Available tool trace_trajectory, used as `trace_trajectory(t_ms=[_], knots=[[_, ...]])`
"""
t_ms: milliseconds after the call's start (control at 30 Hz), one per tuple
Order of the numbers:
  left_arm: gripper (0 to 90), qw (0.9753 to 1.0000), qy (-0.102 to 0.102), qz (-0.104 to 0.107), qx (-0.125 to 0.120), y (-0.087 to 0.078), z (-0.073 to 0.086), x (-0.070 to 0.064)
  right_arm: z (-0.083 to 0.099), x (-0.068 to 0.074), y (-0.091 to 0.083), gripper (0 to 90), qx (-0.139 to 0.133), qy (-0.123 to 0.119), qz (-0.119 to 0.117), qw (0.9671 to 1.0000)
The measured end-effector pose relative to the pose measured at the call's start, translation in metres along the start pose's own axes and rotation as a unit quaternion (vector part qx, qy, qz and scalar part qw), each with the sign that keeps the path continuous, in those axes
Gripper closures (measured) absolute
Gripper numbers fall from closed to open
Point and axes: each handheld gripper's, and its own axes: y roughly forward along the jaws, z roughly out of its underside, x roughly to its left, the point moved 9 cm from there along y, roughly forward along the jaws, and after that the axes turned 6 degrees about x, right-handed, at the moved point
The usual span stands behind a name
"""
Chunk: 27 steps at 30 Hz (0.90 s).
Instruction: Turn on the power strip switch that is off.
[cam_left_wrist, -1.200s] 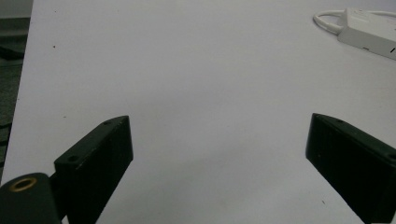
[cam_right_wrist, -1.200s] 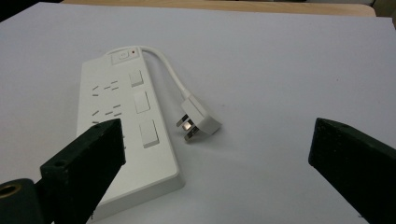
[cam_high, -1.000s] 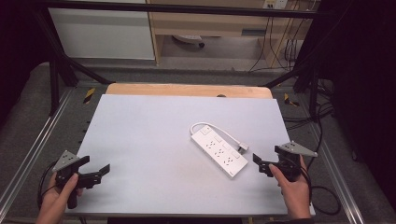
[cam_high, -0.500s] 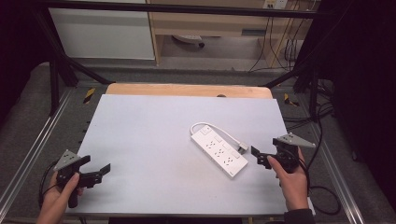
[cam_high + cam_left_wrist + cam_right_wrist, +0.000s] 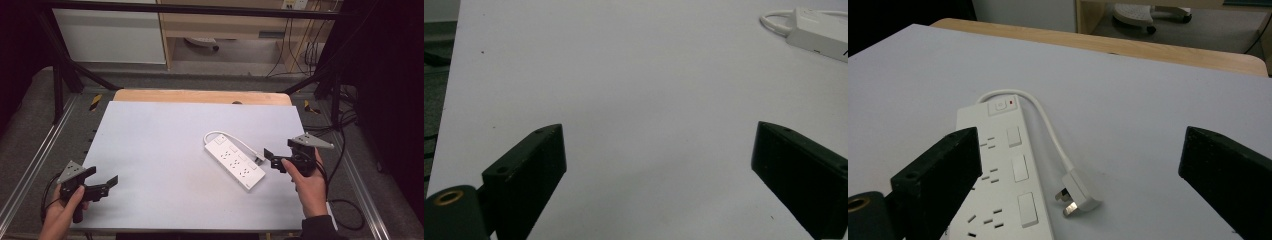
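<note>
High view: power strip [image 5: 235, 161] just beside right gripper [image 5: 272, 159], table [image 5: 165, 130] edge near.

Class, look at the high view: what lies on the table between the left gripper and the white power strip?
Nothing: between the left gripper and the power strip there is bare table, as the high view shows.

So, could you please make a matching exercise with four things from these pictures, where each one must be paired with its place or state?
Things:
1. power strip
2. plug
3. left gripper
4. right gripper

Places or states:
A. open, at the table's near left corner, far from the strip
B. white, lying flat, right of the table's middle
C. open, close beside the strip's right side
D. lying on the table, prongs bare, at the end of a short white cord

Pairs: 1-B, 2-D, 3-A, 4-C
</note>
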Motion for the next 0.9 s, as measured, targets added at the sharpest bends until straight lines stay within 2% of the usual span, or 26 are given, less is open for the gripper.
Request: trace_trajectory(t_ms=[333,900], knots=[[7.4,1.0000,0.005,0.000,0.003,0.000,0.001,0.000,-0.012,0.006,0.007,3.7,-0.003,-0.007,-0.006,1.0000],[7.4,1.0000,0.005,0.001,0.002,0.000,0.001,0.000,-0.020,0.012,0.017,5.6,-0.016,-0.002,-0.007,0.9998]])
